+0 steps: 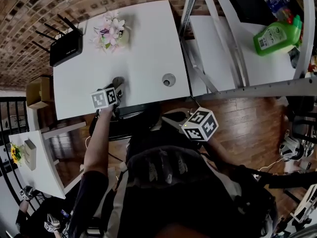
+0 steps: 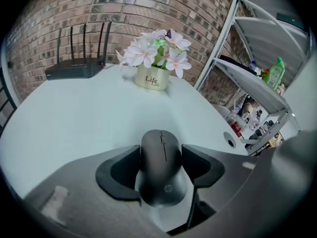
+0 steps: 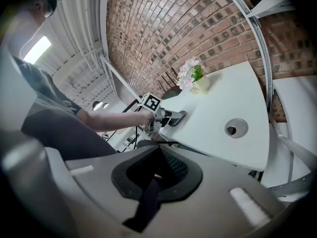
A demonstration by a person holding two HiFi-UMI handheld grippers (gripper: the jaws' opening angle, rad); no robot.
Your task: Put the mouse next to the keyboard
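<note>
A black mouse [image 2: 160, 155] sits between the jaws of my left gripper [image 2: 160, 170], which is shut on its sides. In the head view this gripper [image 1: 117, 88] is over the near edge of the white desk [image 1: 143, 53], and the mouse [image 1: 118, 81] pokes out ahead of it. The right gripper view shows the same mouse [image 3: 177, 117] low at the desk's edge; I cannot tell whether it touches. My right gripper [image 3: 157, 170] is shut and holds nothing. It hangs off the desk's front, near the person's body [image 1: 174, 120]. No keyboard is in view.
A flower pot [image 2: 152, 77] and a black router [image 2: 74, 68] stand at the back of the desk. A round cable hole [image 1: 169, 79] lies near its front right. A metal shelf [image 1: 257, 48] with a green bottle [image 1: 277, 34] is to the right. A dark chair [image 1: 126, 120] sits below.
</note>
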